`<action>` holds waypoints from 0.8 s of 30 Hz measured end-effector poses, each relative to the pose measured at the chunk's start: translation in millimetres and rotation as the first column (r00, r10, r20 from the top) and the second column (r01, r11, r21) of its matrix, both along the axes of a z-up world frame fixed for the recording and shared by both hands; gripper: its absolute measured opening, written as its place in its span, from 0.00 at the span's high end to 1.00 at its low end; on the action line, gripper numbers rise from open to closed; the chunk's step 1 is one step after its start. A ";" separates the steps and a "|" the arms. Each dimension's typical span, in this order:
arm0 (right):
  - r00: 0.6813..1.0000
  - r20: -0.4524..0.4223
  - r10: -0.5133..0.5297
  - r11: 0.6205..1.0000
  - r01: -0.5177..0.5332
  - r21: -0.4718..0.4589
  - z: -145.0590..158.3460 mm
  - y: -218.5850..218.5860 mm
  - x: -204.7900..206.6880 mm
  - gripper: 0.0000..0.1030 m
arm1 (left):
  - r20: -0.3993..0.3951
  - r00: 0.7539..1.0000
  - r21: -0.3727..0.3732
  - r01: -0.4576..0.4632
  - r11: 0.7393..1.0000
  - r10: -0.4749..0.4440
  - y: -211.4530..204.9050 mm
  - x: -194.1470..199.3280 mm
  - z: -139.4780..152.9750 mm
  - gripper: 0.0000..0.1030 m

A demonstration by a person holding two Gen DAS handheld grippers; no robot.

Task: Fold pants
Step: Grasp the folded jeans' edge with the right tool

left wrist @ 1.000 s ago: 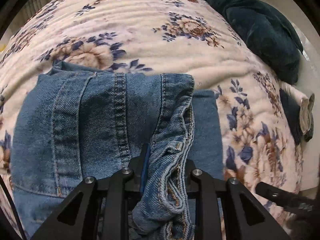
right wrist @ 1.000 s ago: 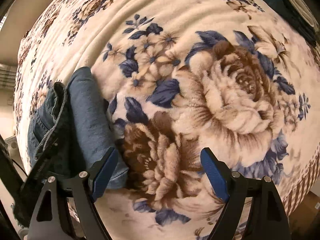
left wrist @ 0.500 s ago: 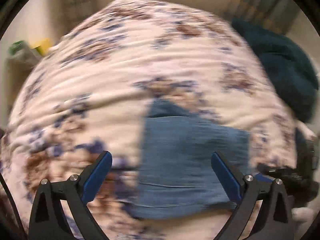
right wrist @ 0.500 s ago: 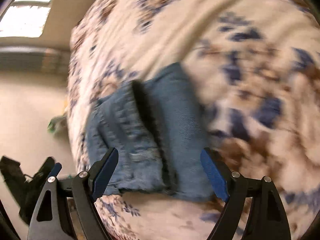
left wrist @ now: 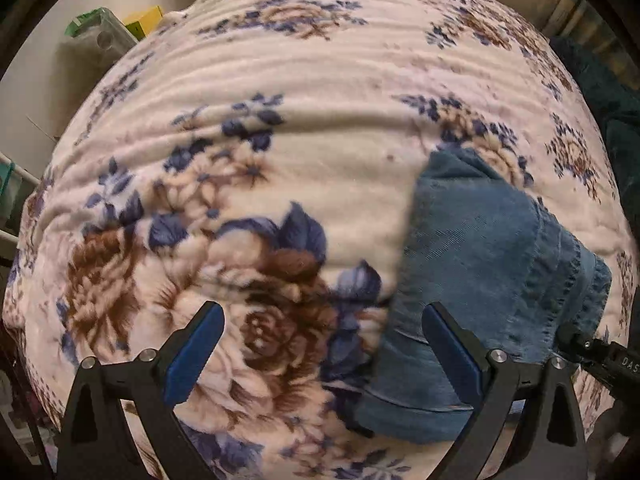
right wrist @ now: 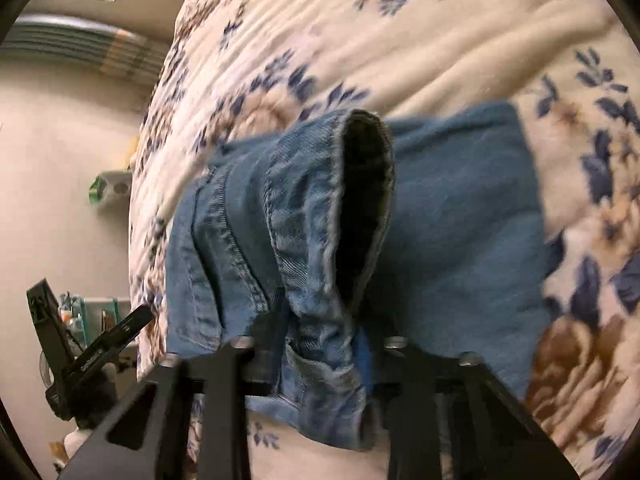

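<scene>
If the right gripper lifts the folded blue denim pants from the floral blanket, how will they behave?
The folded blue denim pants would probably sag and partly unfold: the right gripper, whose jaws have just been closing, pinches only one thick seamed edge. The stacked layers suggest some weight. The fuzzy floral blanket likely resists sliding. The left gripper is open, giving no support.
</scene>
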State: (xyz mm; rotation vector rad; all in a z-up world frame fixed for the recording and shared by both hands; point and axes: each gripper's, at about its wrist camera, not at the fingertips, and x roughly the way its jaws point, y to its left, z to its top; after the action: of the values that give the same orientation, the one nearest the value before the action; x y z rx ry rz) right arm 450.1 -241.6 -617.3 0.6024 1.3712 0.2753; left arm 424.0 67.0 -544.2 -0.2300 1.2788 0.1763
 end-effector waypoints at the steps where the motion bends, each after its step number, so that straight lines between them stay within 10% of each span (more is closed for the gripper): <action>1: 1.000 0.000 -0.032 0.999 0.032 0.008 2.4 -1.5 -3.4 0.86 | -0.005 1.000 -0.019 -0.001 1.000 0.001 -1.7 0.1 0.3 0.02; 8: 0.949 0.146 -0.279 0.960 0.280 0.011 82.4 -106.8 -42.2 0.89 | 0.053 0.996 -0.127 0.073 0.989 -0.067 -15.9 17.3 28.5 0.02; 15: 0.946 -0.098 -0.309 0.950 0.301 -0.087 -0.5 -185.7 -68.1 0.84 | 0.065 0.983 -0.305 0.185 0.934 -0.173 -79.6 86.4 14.9 0.02; 22: 0.908 -0.103 -0.406 0.913 0.400 -0.073 0.1 -213.8 -92.6 0.30 | -0.084 0.921 -0.331 0.333 0.883 -0.379 -161.4 169.4 -58.0 0.04; 24: 0.888 -0.130 -0.442 0.897 0.438 -0.060 -1.8 -218.2 -106.5 0.30 | -0.062 0.922 -0.374 0.334 0.865 -0.383 -166.5 177.3 -66.3 0.36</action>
State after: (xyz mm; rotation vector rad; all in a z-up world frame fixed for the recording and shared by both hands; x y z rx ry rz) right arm 343.5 -459.7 -619.1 0.9030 1.3282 -0.1585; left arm 601.3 -99.5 -610.4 -0.2883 1.4609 -0.3737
